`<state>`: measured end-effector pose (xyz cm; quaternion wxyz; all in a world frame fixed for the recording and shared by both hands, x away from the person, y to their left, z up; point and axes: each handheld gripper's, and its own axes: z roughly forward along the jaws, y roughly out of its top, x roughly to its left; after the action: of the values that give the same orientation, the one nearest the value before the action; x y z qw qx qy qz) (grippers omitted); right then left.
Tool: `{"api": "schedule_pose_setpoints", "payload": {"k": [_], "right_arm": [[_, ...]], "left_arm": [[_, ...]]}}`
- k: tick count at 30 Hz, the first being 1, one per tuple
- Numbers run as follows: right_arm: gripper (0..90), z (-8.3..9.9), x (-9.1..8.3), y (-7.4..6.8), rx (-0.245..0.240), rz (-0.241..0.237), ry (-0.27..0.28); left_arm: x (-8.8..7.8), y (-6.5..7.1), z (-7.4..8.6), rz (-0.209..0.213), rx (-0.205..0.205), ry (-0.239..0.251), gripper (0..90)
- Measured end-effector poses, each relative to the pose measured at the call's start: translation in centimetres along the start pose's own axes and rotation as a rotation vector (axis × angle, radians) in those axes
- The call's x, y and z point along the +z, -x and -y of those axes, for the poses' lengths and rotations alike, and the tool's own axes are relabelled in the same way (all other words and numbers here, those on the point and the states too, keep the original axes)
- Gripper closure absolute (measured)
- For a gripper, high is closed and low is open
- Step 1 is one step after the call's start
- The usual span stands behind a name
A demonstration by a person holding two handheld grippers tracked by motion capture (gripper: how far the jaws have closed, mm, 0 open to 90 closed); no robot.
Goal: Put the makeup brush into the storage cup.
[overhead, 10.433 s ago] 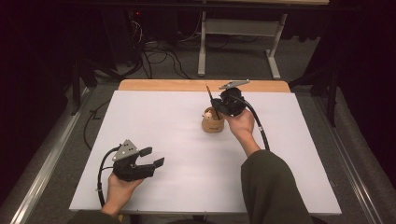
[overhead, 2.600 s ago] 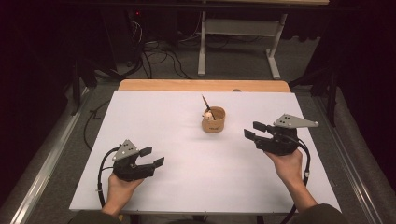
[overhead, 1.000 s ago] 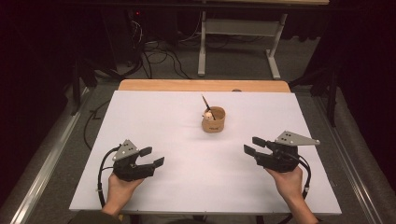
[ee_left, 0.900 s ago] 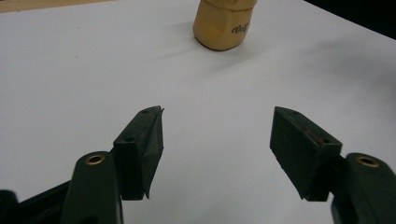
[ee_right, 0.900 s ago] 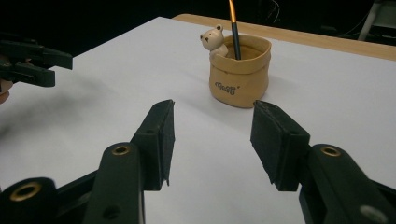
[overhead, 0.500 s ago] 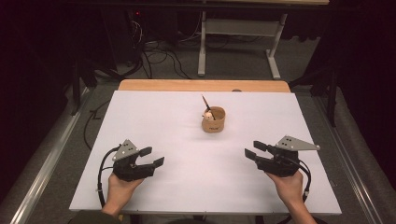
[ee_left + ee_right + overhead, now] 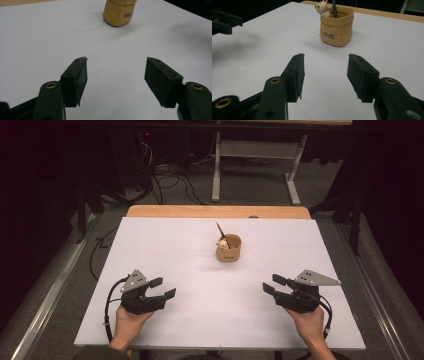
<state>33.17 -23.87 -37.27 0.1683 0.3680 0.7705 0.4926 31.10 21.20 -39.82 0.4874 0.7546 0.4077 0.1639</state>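
A small tan bag-shaped pot (image 7: 228,248) stands upright near the middle of the white table, a little toward the far side. A dark pen (image 7: 220,231) leans in it, and a little bear figure (image 7: 322,7) peeks over its rim. My left gripper (image 7: 165,288) rests at the front left, open and empty; the pot (image 7: 119,13) lies well beyond its jaws. At the front right my right gripper (image 7: 271,284) is open with nothing between its jaws, and the pot (image 7: 336,25) stands some way ahead of them.
The white table top (image 7: 190,265) has a wooden strip (image 7: 215,211) along its far edge. Beyond it are cables (image 7: 165,180) on the floor and a table frame (image 7: 255,165). My left gripper (image 7: 224,21) shows at the far left of the right gripper view.
The right hand has drifted slightly toward the front edge and settled. The left gripper and the pot have stayed put.
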Motion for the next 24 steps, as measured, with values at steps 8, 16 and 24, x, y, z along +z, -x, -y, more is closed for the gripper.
{"api": "schedule_pose_setpoints", "payload": {"k": [8,16,24], "right_arm": [[49.4,0.6,0.1,0.1,0.012,0.008,-0.004],[49.3,1.5,0.4,0.5,0.008,0.040,-0.016],[49.1,1.8,0.5,0.5,0.002,0.060,-0.025]], "left_arm": [[0.0,0.0,0.0,0.002,0.004,-0.002,35.3],[-0.1,0.0,0.0,0.002,0.004,-0.001,35.3],[-0.1,0.0,0.0,0.002,0.003,0.001,35.3]]}}
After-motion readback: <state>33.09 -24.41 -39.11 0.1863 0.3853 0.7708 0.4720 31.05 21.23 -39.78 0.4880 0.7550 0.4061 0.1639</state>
